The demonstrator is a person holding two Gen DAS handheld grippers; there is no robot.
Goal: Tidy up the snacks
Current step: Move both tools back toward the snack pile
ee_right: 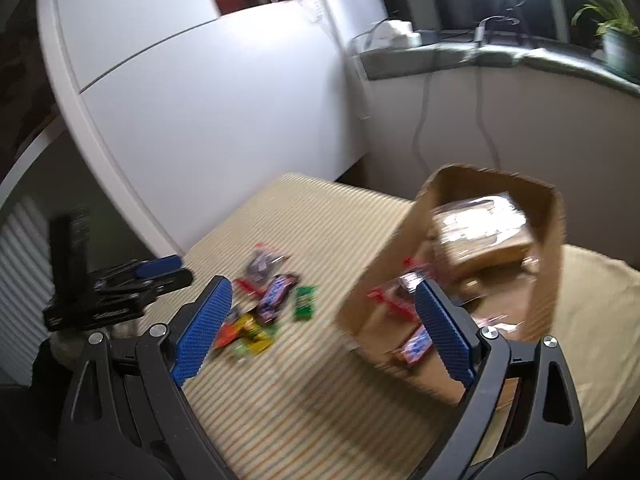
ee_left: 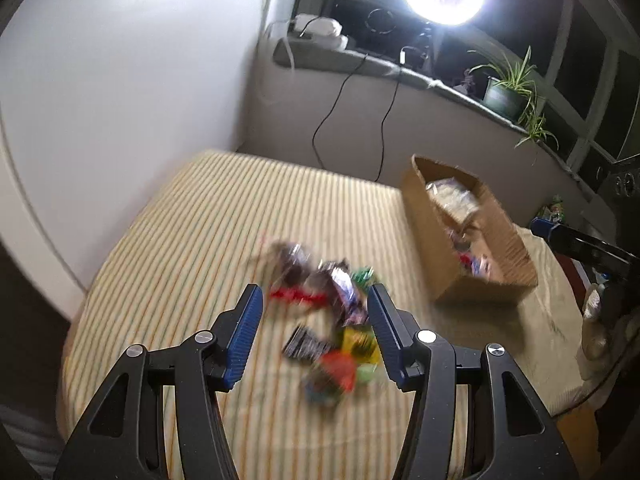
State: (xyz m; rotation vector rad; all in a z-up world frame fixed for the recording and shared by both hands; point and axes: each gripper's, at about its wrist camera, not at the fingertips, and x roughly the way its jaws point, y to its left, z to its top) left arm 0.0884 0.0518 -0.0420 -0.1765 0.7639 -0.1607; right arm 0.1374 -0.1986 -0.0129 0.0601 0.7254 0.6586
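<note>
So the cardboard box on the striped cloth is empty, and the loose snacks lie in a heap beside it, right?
Not quite. The cardboard box is not empty: the right wrist view shows a clear packet and several wrapped snacks already inside it. The rest holds: the box stands on the striped cloth, and loose snacks lie in a heap beside it.

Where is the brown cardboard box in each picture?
Left wrist view: the cardboard box sits right of centre, open, right of the snack pile.
Right wrist view: the box is right of centre, close behind the right gripper.
Shared landmark: the striped tablecloth.
</note>
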